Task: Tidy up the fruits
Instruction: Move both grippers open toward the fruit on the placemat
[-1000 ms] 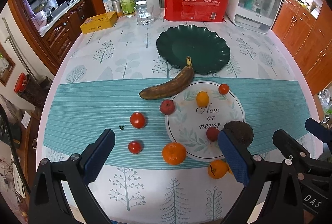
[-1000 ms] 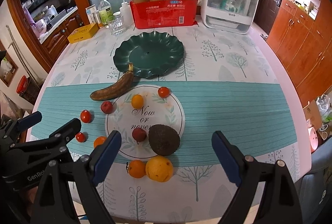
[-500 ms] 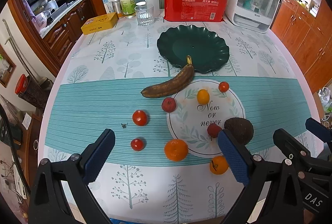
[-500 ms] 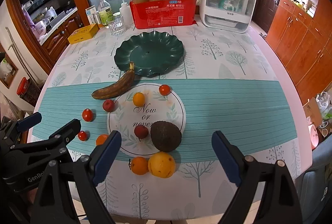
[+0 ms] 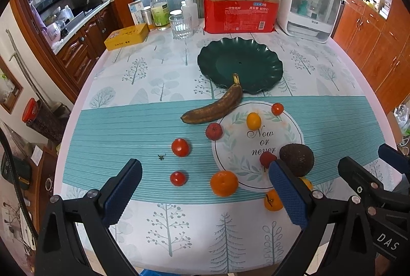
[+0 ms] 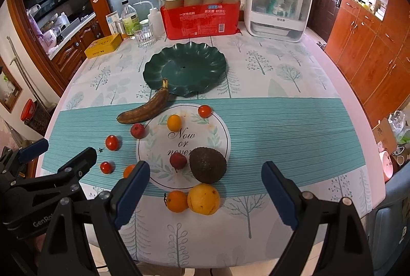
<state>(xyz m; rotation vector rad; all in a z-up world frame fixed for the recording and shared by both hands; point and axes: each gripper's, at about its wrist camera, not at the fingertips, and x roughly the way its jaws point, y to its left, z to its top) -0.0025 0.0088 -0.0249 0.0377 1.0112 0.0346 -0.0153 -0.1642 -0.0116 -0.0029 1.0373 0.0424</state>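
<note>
A dark green scalloped plate (image 5: 258, 63) (image 6: 194, 68) sits mid-table with nothing on it. A brown overripe banana (image 5: 215, 108) (image 6: 144, 109) lies in front, its stem on the plate's rim. Loose fruit is scattered nearer: a dark avocado (image 5: 297, 159) (image 6: 207, 164), a mandarin (image 5: 224, 183), small tomatoes (image 5: 180, 147) (image 6: 112, 142), a yellow orange (image 6: 203, 198) and a small orange (image 6: 176, 201). My left gripper (image 5: 205, 189) hangs open above the near table edge. My right gripper (image 6: 206, 187) is open too, over the oranges. Neither holds anything.
At the back stand a red pack of paper cups (image 5: 239, 13), a white box with a lid (image 5: 307, 4), a glass (image 5: 180, 25), bottles and a yellow tin (image 5: 126, 36). Wooden cabinets (image 6: 371, 50) line the right side. The tablecloth (image 6: 294, 127) is bare to the right.
Both grippers have drawn back and up slightly, so the fruit sits a little farther away and more of the near table edge shows. Nothing on the table moved.
</note>
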